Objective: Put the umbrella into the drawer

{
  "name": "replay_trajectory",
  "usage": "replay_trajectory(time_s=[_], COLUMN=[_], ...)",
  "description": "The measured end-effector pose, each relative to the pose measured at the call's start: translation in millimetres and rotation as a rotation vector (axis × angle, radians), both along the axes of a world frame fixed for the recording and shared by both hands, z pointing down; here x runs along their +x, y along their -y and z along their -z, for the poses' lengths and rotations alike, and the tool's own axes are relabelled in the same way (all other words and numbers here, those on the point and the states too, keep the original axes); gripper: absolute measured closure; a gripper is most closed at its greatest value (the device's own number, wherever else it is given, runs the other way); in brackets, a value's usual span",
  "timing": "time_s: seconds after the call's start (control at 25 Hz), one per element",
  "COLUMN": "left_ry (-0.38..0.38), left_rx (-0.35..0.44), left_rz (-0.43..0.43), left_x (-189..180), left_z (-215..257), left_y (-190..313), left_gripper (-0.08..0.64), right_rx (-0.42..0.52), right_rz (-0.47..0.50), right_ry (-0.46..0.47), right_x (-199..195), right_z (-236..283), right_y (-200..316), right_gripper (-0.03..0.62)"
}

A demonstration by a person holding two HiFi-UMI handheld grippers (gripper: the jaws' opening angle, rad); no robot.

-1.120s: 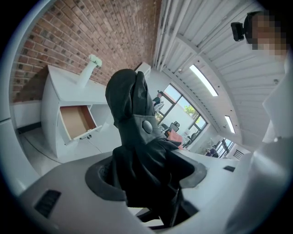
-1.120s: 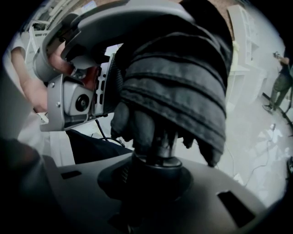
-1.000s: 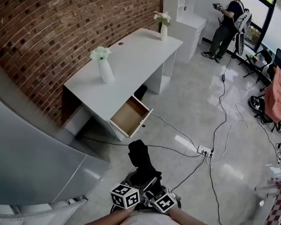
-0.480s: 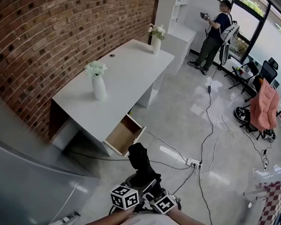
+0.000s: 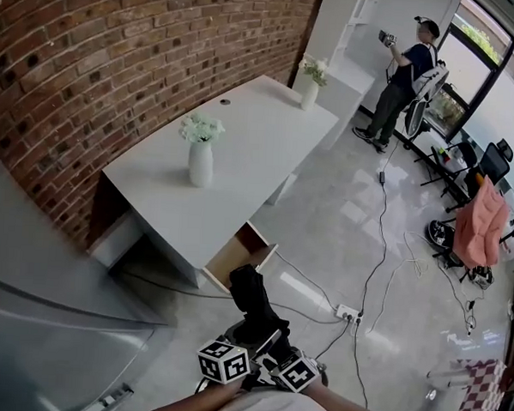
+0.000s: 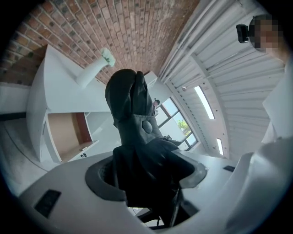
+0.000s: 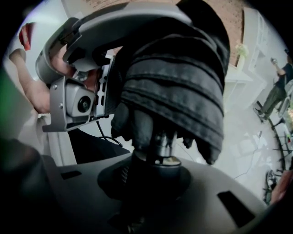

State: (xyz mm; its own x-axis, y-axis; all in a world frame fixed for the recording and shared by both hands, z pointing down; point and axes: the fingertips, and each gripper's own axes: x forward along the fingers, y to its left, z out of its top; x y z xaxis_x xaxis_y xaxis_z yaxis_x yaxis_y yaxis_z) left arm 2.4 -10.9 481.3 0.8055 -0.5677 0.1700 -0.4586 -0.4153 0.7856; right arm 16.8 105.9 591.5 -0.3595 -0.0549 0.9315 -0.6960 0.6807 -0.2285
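A black folded umbrella (image 5: pixel 252 305) is held low in the head view, its tip pointing at the open drawer (image 5: pixel 240 256) of the white desk (image 5: pixel 243 139). My left gripper (image 5: pixel 237 349) is shut on the umbrella's folded canopy (image 6: pixel 132 119), which fills the space between the jaws of that gripper (image 6: pixel 146 178). My right gripper (image 5: pixel 282 358) is shut on the umbrella's handle end (image 7: pixel 158 148), with the bunched fabric (image 7: pixel 178 77) just above. The drawer (image 6: pixel 64 135) shows its brown inside beyond the umbrella.
Two white vases with flowers (image 5: pixel 200 159) (image 5: pixel 311 83) stand on the desk, against a brick wall (image 5: pixel 119 56). A power strip (image 5: pixel 347 314) and cables (image 5: pixel 380 241) lie on the glossy floor. A person (image 5: pixel 403 79) stands far back; a chair with orange cloth (image 5: pixel 477 227) is at right.
Both grippers have carried the umbrella towards the desk. The open drawer now lies closer to the umbrella's tip. Both grips are unchanged.
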Motion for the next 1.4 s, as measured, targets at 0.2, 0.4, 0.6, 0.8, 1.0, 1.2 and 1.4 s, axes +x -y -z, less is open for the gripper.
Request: replay_trajectory(time_s=[0.2,0.4,0.6,0.8,1.0,1.2,1.4], left_ry=[-0.019,-0.003,0.002,0.011,0.022,0.045,0.082], left_rx=[-0.023,-0.026,-0.015,0.002,0.001,-0.023,-0.026], left_rz=[0.021,0.014,0.032,0.05,0.092,0.142,0.189], left_x=[-17,-24,-29,-27,-28,-19,1], left_z=[-13,-15,-12,-7,-8,-18,-17], left_y=[13,16,22,25,33,54,86], left_gripper=[0.285,0.285,0.285,0.285,0.285,0.285,0.285], right_rx=[-0.024,-0.031,-0.009,0.004,-0.004,-0.016,0.015], right_rz=[0.007,0.0,0.012,0.034,0.073,0.131,0.187], right_ry=[-0.004,0.003,0.016,0.014,0.021,0.048,0.098], right_x=[-15,-22,-26,-23,-19,-6,13], right_z=[-8,-11,-8,-6,-8,-14,-11], right_y=[10,12,22,26,34,55,94], right_gripper=[0.506,0.506,0.508,0.506,0.506,0.506,0.506])
